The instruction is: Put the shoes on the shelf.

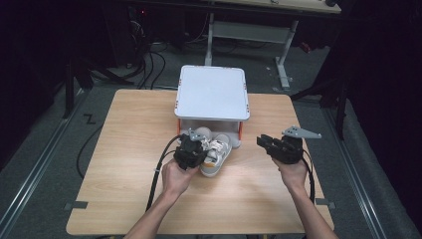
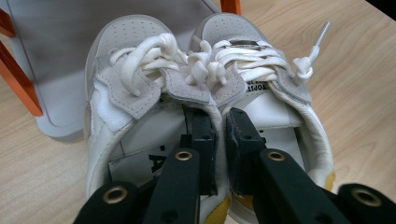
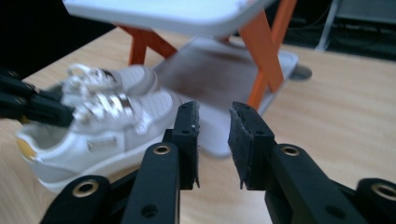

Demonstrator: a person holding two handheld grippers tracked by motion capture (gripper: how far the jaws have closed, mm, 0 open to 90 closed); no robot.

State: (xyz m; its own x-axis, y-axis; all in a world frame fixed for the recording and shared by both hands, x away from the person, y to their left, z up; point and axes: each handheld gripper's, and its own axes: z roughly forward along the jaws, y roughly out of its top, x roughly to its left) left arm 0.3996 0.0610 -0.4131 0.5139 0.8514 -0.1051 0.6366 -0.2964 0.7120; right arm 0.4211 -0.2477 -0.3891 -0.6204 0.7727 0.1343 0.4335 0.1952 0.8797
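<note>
**At the Table's Middle, a Pair of Sneakers Pinched by the Left Gripper**

Near the centre of the wooden table (image 1: 124,149), a pair of white-and-grey sneakers (image 1: 215,152) lay side by side, toes pointing toward the far side and tucked just against the low shelf of a small white rack (image 1: 213,92) with orange legs. The left gripper (image 1: 190,149) sat at the near left of the shoes, its hand (image 1: 175,178) behind it. In the left gripper view its jaws were clenched on the two inner collars of the sneakers (image 2: 205,93), one jaw inside each shoe, pressing the adjoining walls together just below the laced tongues. The loose white laces (image 2: 308,60) spilled over the tops, one tip lying out over the tabletop to the right.

The right gripper (image 1: 271,144) hung well apart from the shoes, over the right part of the table, held in the right hand (image 1: 292,172) with its grey three-cornered plate on top. In the right gripper view its jaws (image 3: 212,135) stood a little apart with nothing between them, released; the sneakers (image 3: 107,126) showed beyond them to the left, and the rack's lower shelf (image 3: 219,70) lay ahead. A black cable (image 1: 157,169) trailed from the left gripper along the table toward the near edge.
</note>
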